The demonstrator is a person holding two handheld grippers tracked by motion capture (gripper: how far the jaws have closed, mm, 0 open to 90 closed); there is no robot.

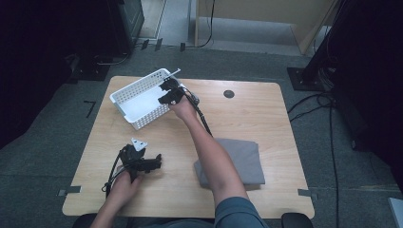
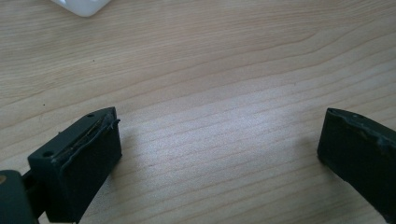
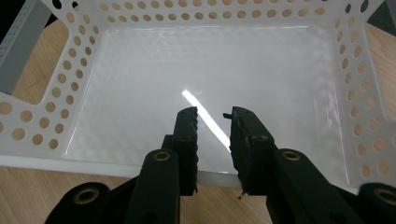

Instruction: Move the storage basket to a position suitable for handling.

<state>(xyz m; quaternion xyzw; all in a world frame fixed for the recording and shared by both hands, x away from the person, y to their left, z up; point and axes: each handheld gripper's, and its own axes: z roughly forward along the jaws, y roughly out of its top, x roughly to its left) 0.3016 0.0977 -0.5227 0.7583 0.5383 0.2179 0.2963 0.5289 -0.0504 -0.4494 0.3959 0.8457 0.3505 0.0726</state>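
Observation:
A white perforated basket (image 1: 124,96) stands empty at the table's back left. My right gripper (image 1: 169,91) reaches over its right-hand wall. In the right gripper view the jaws of that gripper (image 3: 212,114) stand close together astride the basket's near wall (image 3: 215,176), shut on the rim, with the bare basket floor (image 3: 140,84) beyond. My left gripper (image 1: 154,162) rests low near the front left of the wooden table (image 1: 247,114). Its own view shows it (image 2: 219,123) open wide over bare wood, holding nothing.
A folded grey cloth (image 1: 244,159) lies at the front right, partly under the person's right forearm. A small round black grommet (image 1: 228,93) sits at the table's back centre. A corner of the basket (image 2: 81,5) shows at the top of the left gripper view.

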